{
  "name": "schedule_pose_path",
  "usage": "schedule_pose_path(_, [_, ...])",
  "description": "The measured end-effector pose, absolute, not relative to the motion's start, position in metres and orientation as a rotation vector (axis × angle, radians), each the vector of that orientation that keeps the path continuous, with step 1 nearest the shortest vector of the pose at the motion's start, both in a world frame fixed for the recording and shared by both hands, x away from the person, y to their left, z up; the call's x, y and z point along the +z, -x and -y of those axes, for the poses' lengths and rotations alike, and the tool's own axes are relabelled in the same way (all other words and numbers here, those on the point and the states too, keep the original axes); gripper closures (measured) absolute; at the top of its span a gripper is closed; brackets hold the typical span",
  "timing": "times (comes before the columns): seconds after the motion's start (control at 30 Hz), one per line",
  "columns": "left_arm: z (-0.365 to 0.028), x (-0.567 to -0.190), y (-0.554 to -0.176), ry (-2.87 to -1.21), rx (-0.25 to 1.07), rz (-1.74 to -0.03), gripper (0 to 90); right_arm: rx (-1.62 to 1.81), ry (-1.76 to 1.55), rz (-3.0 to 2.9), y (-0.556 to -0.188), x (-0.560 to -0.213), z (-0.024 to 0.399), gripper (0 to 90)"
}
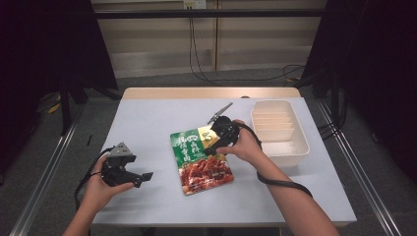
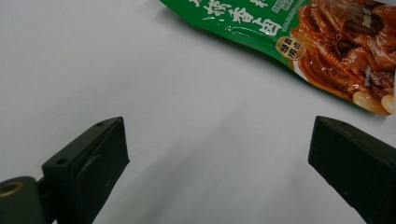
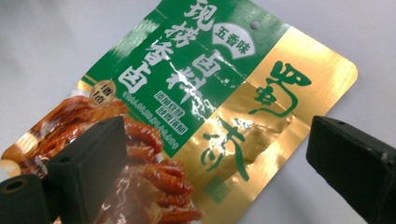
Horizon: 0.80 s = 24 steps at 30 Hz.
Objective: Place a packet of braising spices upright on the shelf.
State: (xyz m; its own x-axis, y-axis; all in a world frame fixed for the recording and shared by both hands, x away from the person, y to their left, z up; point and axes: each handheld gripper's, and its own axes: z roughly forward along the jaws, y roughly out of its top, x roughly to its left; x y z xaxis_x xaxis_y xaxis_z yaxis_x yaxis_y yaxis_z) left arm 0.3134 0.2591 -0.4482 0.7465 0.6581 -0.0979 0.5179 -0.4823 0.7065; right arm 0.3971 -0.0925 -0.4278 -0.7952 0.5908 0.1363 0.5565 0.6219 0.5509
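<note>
One pouch, two tools, one tray

Looks like a lab recording booth: white table with a wooden strip along its far edge, black curtains hanging at both sides, aluminium rails on grey floor, loose cables trailing along the pale back wall.

pouch: green upper part with white characters, gold band with green script along one side, red-brown braised meat picture below | tabletop: plain pale grey-white, light wood far edge | tray: cream white | left hand-held gripper: black | right hand-held gripper: black, grey plate on top
</note>
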Motion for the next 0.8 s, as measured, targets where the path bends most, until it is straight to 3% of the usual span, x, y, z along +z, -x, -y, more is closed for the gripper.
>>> schedule_pose_path(0.8, [-0.262,-0.446,-0.315,-2.188,0.237,-0.875,4.6,0.856,-1.006,-2.795,-0.457,-0.446,0.077,5.1])
